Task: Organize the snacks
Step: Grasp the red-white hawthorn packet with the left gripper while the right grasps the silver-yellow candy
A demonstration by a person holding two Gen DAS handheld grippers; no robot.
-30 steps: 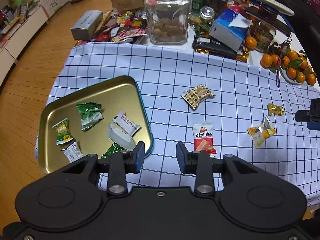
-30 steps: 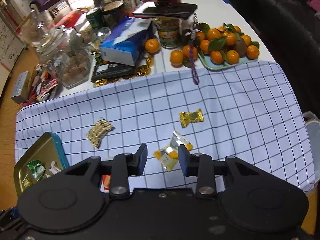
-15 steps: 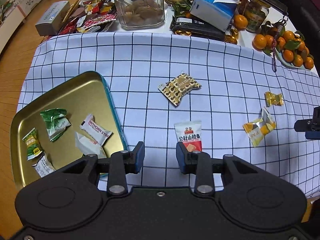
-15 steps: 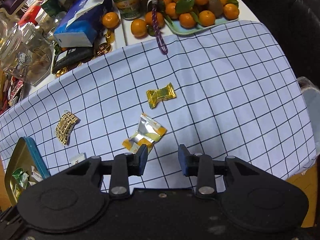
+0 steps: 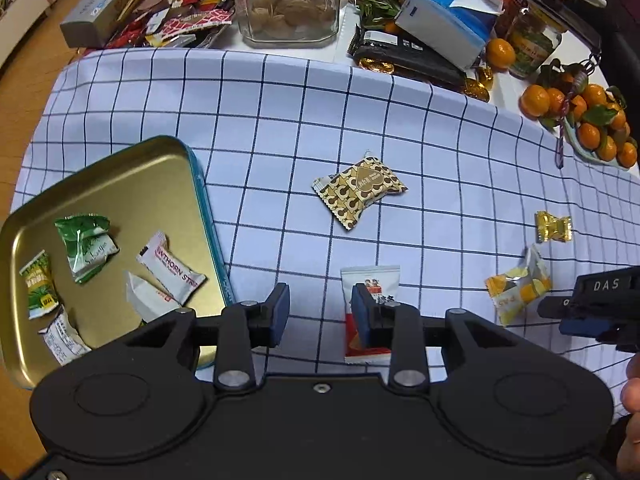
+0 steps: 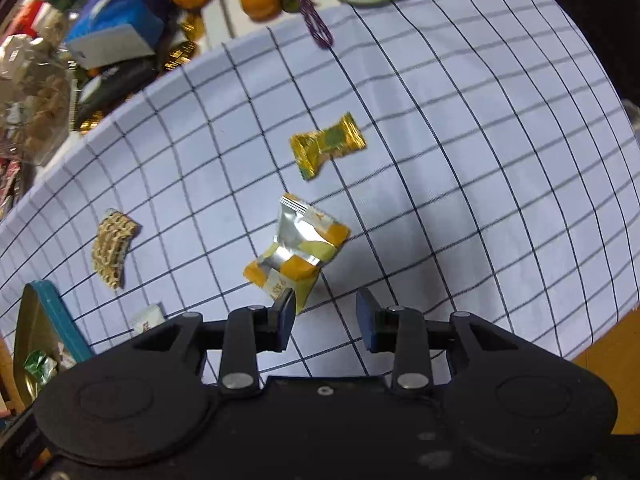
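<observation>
The red-and-white snack packet (image 5: 370, 312) is partly hidden behind the left gripper's (image 5: 320, 314) right finger, its print only half readable. At the frame edge the right gripper (image 6: 326, 316) view blurs the clutter behind the cloth. A blue-checked white tablecloth (image 5: 280, 120) covers the table; beyond it stand a glass jar of nuts (image 5: 290, 4), a blue tissue box (image 5: 448, 20) and a tray of oranges (image 5: 580, 120). Wooden floor shows to the left. Both grippers hang with jaws parted, gripping nothing. The yellow-and-silver crinkled wrapper (image 6: 298, 248) lies just ahead of the right gripper, touching its left fingertip in view. A gold metal tray with teal rim (image 5: 120, 184) holds six wrapped sweets.
</observation>
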